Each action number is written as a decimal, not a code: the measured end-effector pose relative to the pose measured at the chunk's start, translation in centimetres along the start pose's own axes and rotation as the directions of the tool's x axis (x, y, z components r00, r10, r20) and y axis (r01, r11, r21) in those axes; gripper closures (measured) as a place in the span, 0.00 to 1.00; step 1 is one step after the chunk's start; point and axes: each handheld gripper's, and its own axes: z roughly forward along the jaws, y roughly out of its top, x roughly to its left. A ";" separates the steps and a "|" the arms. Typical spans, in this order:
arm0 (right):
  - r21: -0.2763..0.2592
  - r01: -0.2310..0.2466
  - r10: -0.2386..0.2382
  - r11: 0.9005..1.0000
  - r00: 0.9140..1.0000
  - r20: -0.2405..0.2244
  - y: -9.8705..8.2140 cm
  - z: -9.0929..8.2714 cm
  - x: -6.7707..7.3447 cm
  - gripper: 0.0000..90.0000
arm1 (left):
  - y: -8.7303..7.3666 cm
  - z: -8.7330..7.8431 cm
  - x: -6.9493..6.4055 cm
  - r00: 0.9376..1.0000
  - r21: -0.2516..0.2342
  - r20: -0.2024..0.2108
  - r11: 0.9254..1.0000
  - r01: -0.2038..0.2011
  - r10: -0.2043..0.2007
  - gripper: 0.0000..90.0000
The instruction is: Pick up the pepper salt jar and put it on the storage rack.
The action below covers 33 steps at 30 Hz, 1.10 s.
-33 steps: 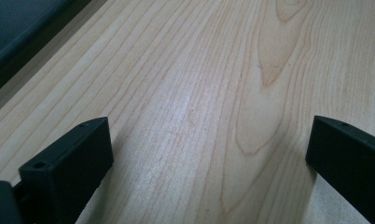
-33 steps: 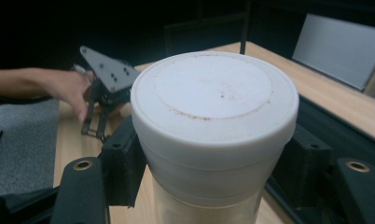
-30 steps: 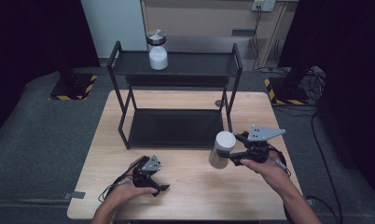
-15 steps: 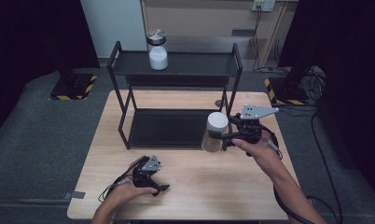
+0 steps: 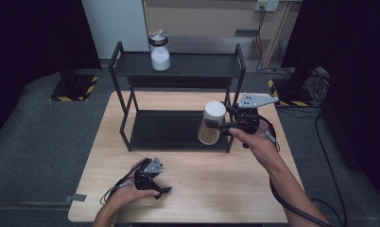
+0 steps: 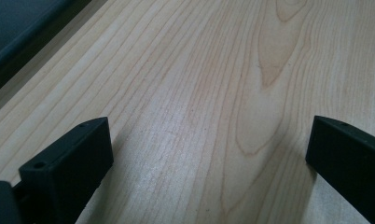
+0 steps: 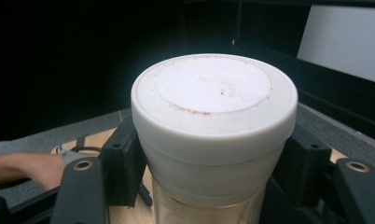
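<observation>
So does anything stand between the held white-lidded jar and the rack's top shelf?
Nothing visible. The right gripper holds the white-lidded jar at the rack's right front post, below the top shelf, whose right part is bare; the metal-lidded jar stands toward its left.

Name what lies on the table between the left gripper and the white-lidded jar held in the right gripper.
Nothing: in the high view, only bare wooden table runs from the left gripper up to the white-lidded jar clamped in the right gripper.
</observation>
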 end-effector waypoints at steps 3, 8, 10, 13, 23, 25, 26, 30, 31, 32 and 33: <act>-0.013 0.001 -0.001 1.000 1.000 0.009 0.3 0.0 0.0 0.39 | 0.0 0.0 0.0 1.000 0.000 0.000 1.000 0.000 0.000 0.00; -0.030 -0.003 0.004 1.000 1.000 0.020 1.0 0.0 0.0 0.39 | 0.0 0.0 0.0 1.000 0.000 0.000 1.000 0.000 0.000 0.00; -0.030 0.003 -0.002 1.000 1.000 0.024 1.5 0.1 0.0 0.39 | 0.0 0.0 0.0 1.000 0.000 0.001 1.000 0.000 0.000 0.00; -0.031 0.009 -0.008 0.999 1.000 0.022 2.0 0.2 0.0 0.39 | 0.0 0.0 0.0 1.000 0.000 0.000 1.000 0.000 0.000 0.00; -0.025 0.022 -0.021 0.999 1.000 0.020 3.9 0.8 0.2 0.39 | 0.0 0.0 0.0 1.000 0.000 0.001 1.000 0.001 -0.001 0.00; -0.023 0.027 -0.026 0.999 0.999 0.018 4.3 0.9 0.1 0.39 | 0.0 0.0 0.0 1.000 0.000 0.001 1.000 0.000 0.000 0.00; -0.024 0.030 -0.030 0.999 0.999 0.017 4.5 1.0 0.2 0.39 | 0.0 0.0 0.0 1.000 0.000 0.001 1.000 0.000 0.000 0.00; -0.016 0.042 -0.042 0.999 0.999 0.002 5.7 1.1 0.0 0.39 | 0.0 0.0 0.0 1.000 -0.001 0.002 1.000 0.002 -0.002 0.00; -0.016 0.045 -0.045 0.999 0.999 -0.002 6.0 1.2 -0.1 0.39 | 0.0 0.0 0.0 1.000 -0.002 0.002 1.000 0.002 -0.002 0.00; -0.015 0.051 -0.051 0.999 0.999 -0.002 6.3 1.2 -0.1 0.39 | 0.0 0.0 0.0 1.000 -0.002 0.001 1.000 0.002 -0.002 0.00; -0.012 0.055 -0.056 0.998 0.998 -0.004 6.6 1.3 -0.1 0.39 | 0.0 0.0 0.0 1.000 -0.002 0.001 1.000 0.003 -0.003 0.00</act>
